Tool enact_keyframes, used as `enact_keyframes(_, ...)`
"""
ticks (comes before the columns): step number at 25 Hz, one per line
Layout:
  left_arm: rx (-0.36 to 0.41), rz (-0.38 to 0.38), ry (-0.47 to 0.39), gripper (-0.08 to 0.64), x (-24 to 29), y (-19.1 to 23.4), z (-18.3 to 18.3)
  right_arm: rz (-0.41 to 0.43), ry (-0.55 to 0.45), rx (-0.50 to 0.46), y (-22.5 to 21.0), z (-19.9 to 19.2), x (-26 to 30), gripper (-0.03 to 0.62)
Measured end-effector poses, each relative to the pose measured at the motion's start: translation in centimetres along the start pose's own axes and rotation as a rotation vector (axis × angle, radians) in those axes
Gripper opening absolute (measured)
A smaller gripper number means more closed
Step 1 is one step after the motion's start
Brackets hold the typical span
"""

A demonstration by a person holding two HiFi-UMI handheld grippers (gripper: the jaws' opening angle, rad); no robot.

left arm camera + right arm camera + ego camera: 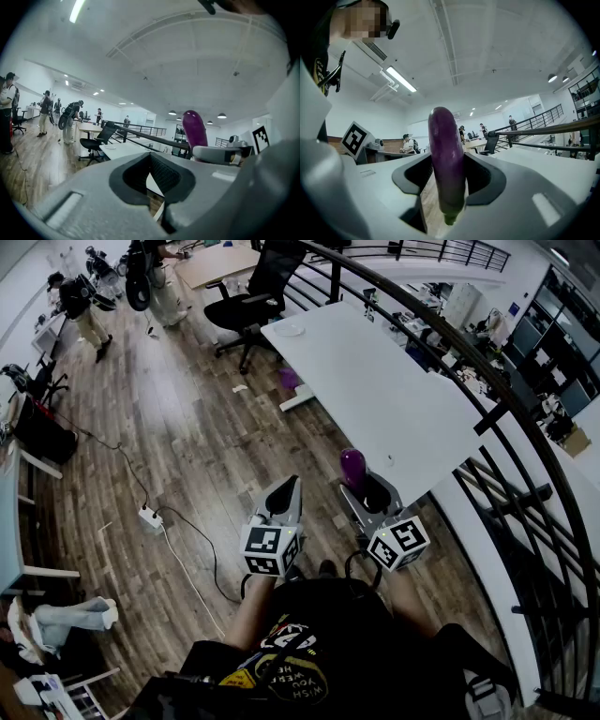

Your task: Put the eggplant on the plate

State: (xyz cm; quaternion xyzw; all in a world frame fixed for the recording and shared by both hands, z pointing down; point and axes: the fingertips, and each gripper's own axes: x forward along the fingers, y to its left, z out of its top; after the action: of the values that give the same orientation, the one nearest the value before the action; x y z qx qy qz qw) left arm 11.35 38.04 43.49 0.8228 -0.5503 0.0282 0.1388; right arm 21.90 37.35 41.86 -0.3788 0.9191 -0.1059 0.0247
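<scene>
Right gripper [367, 486] fingers clamp the eggplant [446, 154] upright; left gripper [291, 486] fingers closed, empty; plate [289, 330] tiny, distant.
</scene>
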Motion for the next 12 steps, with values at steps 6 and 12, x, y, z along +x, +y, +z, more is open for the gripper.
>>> enact_keyframes(6, -0.013, 0.006, 0.004, 0.005, -0.6, 1.0, -0.2, 0.004, 0.001, -0.007, 0.7, -0.1, 0.5, 0.210)
enact_keyframes(12, -0.026, 0.006, 0.008, 0.005, -0.6, 2.1, -0.5, 0.012, 0.016, -0.010, 1.4, -0.8, 1.3, 0.210)
